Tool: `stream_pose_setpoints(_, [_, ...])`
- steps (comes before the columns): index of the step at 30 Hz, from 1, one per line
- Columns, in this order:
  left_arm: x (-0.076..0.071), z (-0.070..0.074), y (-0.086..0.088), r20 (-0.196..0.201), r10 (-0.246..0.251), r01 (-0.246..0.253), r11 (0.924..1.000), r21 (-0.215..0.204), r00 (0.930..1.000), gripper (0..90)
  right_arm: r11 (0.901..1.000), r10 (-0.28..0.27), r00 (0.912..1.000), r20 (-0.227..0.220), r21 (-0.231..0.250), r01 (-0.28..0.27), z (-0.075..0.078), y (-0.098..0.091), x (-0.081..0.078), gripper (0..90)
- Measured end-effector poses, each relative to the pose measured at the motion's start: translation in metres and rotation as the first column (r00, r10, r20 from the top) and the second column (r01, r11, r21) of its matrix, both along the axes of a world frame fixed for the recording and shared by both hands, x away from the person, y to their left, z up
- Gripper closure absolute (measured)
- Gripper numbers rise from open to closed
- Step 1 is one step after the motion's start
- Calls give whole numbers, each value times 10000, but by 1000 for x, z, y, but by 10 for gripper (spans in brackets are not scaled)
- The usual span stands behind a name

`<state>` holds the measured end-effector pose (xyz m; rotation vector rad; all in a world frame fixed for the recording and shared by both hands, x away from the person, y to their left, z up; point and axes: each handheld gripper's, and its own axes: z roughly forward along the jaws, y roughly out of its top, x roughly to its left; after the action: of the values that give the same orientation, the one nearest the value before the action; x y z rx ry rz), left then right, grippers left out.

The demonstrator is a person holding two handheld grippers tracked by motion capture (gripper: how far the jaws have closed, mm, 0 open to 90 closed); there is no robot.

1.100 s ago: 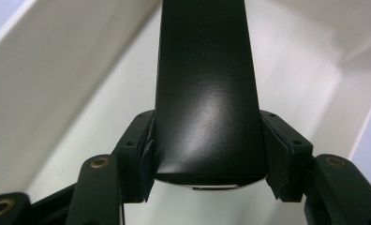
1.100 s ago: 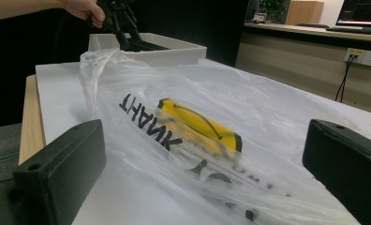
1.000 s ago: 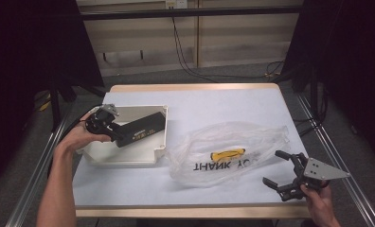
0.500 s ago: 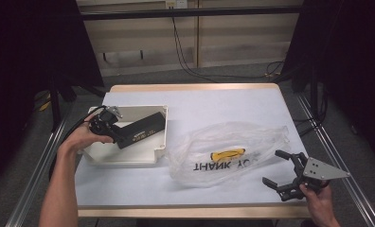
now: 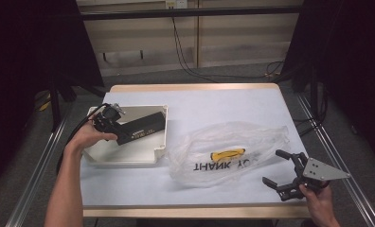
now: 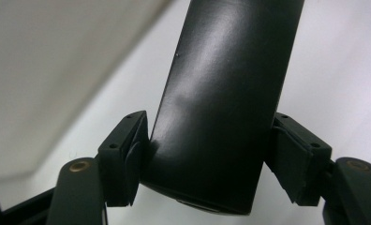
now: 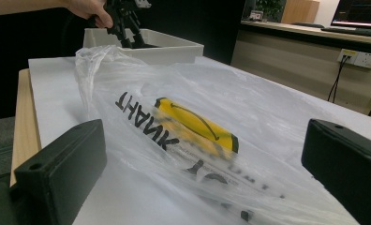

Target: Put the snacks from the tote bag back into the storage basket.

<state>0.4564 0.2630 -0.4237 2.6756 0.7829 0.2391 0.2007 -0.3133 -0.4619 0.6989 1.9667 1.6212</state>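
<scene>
A long black box (image 5: 145, 126) lies slanted inside a white tray (image 5: 124, 153) at the table's left. My left gripper (image 5: 120, 131) reaches over the tray with the near end of the black box (image 6: 221, 93) between its jaws. The jaws have just been opening, and the pads (image 6: 137, 145) stand close beside the box's sides. My right gripper (image 5: 272, 166) is open at the front right, holding nothing. It faces a clear plastic bag (image 5: 228, 146) printed "THANK YOU", with a yellow packet (image 5: 227, 154) inside. The bag (image 7: 174, 93) and packet (image 7: 197, 124) lie just beyond the open jaws.
White covering spreads over the table (image 5: 214, 101), which has a wooden front edge (image 5: 195, 211). Metal rails run along both sides. Cables hang from the back wall. In the right gripper view the tray (image 7: 165, 51) and the left gripper (image 7: 127, 23) stand far behind the bag.
The left hand has shifted slightly at the tray while the black box stays lying in it. The right gripper and the bag have not moved.
</scene>
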Motion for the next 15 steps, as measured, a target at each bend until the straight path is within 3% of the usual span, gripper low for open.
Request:
stream_pose_setpoints(7, [4, -4, -2, 53, 720, -717, 9966, -416, 9974, 273, 9999, -60, 10000, 48, -117, 61, -1, 0, 0, 0])
stream_pose_setpoints(15, [2, -7, 0, 316, 970, -942, 9922, -816, 9948, 245, 9999, -94, 9999, 65, -137, 95, -1, 1, 0, 0])
